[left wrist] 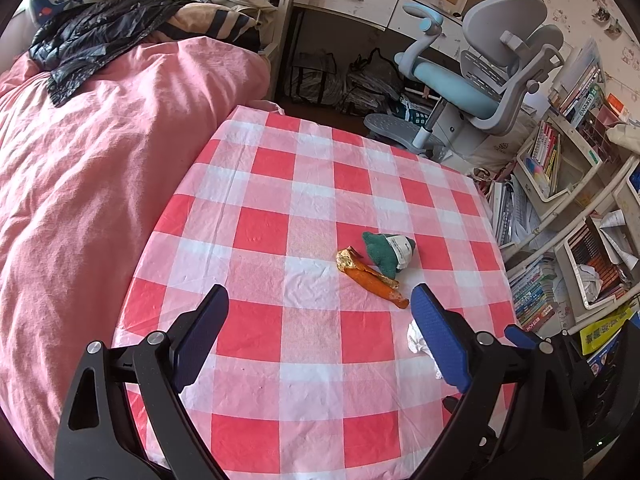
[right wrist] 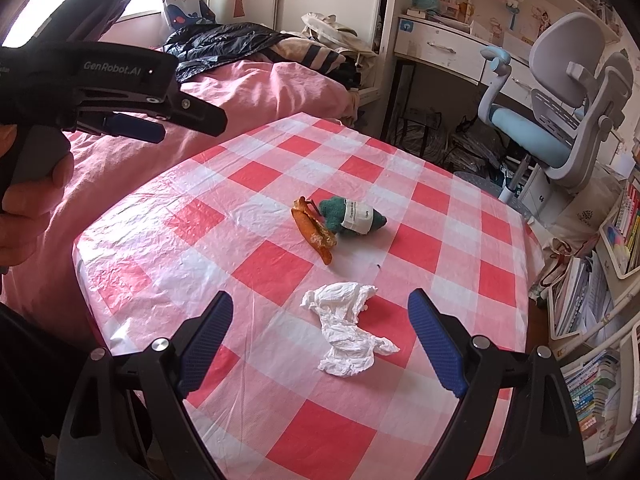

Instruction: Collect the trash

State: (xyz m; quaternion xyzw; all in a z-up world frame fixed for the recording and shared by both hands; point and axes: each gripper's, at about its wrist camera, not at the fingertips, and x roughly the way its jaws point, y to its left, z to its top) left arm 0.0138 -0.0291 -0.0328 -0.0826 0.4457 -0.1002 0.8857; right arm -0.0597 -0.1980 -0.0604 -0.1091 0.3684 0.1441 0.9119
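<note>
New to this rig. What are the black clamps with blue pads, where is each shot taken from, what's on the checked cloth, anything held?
No robot arm here: a person holds a handheld two-finger gripper in each hand, and each carries a fisheye camera looking along its fingers. One picture is from the left gripper, the other from the right gripper. The right view also shows the left tool from the side, with the person's hand on its handle.

On the table with the checked tablecloth lie three pieces of trash: a crumpled white tissue, an orange wrapper, and a green wrapper with a white label.

Both grippers are open and hold nothing; the tissue lies ahead of the right one.
</note>
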